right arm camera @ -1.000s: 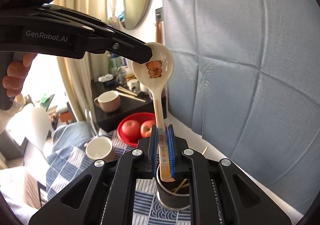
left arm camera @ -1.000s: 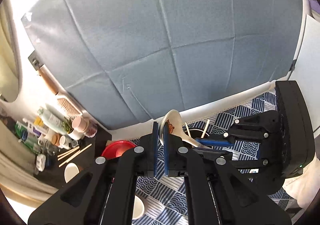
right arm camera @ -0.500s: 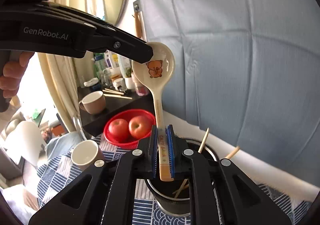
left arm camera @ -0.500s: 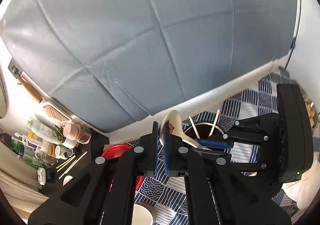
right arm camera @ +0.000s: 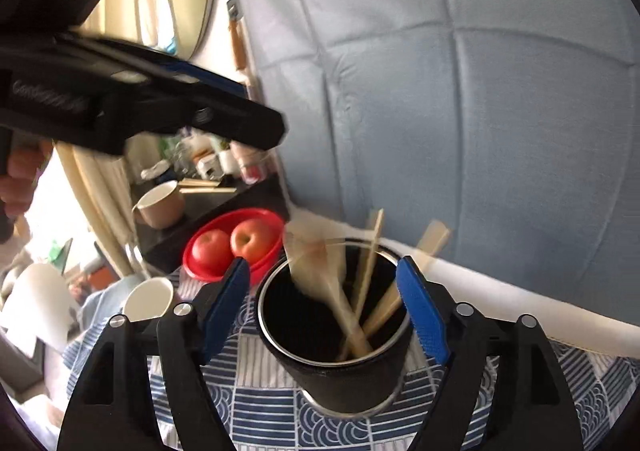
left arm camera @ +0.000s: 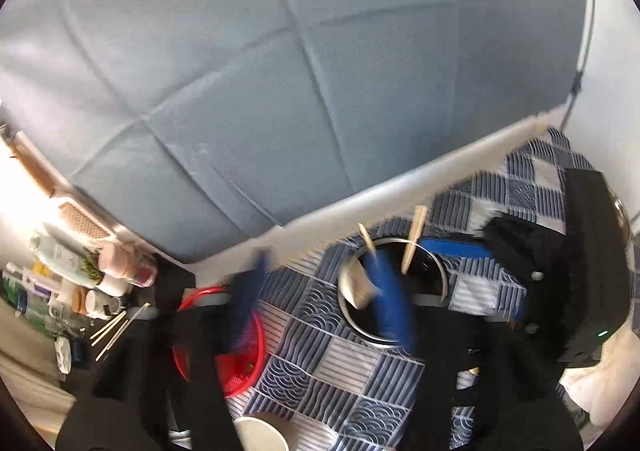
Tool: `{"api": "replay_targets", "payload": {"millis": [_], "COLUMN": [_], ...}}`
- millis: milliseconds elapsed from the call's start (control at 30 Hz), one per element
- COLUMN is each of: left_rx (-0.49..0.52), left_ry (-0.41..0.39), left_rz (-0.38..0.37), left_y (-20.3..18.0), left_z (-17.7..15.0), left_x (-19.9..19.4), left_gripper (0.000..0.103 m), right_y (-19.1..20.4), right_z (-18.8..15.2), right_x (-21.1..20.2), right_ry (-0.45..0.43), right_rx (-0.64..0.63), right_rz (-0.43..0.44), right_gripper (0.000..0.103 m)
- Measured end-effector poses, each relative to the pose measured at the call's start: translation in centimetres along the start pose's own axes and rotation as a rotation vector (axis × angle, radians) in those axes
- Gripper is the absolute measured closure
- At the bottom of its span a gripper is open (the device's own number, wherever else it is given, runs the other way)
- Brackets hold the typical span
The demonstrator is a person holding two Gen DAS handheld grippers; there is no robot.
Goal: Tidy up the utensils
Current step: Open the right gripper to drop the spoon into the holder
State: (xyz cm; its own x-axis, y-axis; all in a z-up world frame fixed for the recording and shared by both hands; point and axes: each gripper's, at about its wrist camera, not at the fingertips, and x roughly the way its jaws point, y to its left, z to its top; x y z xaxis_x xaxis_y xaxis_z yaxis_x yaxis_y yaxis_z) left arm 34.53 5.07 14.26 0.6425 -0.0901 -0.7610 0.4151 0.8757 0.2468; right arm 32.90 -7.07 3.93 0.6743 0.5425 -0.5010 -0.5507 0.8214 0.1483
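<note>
**Operator:** I'm looking along the right gripper [right arm camera: 322, 307] now. Its jaws have just been opening; they're standing wide at the bottom of the frame, gripping nothing, one blue pad on each side of the black cup [right arm camera: 336, 335].

**Second:** And the spoon?

**Operator:** The spoon [right arm camera: 320, 275] is blurring, so I judge it's dropping. Its handle end is going down inside the cup, its bowl is leaning out toward the upper left of the rim, long axis steep but tilted. The chopsticks [right arm camera: 370, 263] are standing in the cup just right of it.

**Second:** The left side?

**Operator:** The left gripper [left arm camera: 320, 291] has just been opening too, and nothing is sitting between its pads. In its own view the cup lies right of centre, straight ahead and below.

**Second:** Which hand is nearer?

**Operator:** The right one; it's straddling the cup. Farther back at left, the red bowl [right arm camera: 200, 271] of apples [right arm camera: 250, 239] is sitting clear of it all.
</note>
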Motion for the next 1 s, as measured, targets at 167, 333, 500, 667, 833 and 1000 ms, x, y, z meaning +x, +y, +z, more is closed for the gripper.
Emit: {"api": "replay_targets", "payload": {"millis": [167, 333, 500, 667, 833, 1000], "left_rx": [-0.045, -0.101, -0.169, -0.229, -0.306, -0.358], "left_ry": [-0.018, -0.018, -0.035, -0.063, -0.073, -0.069], "left_rz": [0.057, 0.017, -0.011, -0.031, -0.052, -0.069], "left_y": [1.8, 3.1, 3.5, 3.1, 2.4, 0.8], "left_z": [-1.2, -2.4, -3.4, -4.3, -5.6, -6.7], "left_x": [-1.3, -1.7, -2.3, -3.2, -3.5, -3.7], "left_gripper": [0.011, 0.010, 0.008, 0.006, 0.006, 0.006], "right_y": [0.4, 0.8, 0.1, -1.0, -1.9, -2.7], "right_z": [0.5, 0.7, 0.9, 1.2, 1.3, 0.8], "right_x": [-0.9, -2.1, -4.1, -6.1, -8.6, -10.4], "right_ry": [0.019, 0.091, 0.136, 0.164, 0.193, 0.235], "right_rx": [-0.023, -0.059, -0.055, -0.053, -0.081, -0.112], "right_rz": [-0.025, -0.050, -0.083, -0.124, -0.150, -0.162], "right_gripper": [0.028, 0.026, 0.022, 0.019, 0.018, 0.018]}}
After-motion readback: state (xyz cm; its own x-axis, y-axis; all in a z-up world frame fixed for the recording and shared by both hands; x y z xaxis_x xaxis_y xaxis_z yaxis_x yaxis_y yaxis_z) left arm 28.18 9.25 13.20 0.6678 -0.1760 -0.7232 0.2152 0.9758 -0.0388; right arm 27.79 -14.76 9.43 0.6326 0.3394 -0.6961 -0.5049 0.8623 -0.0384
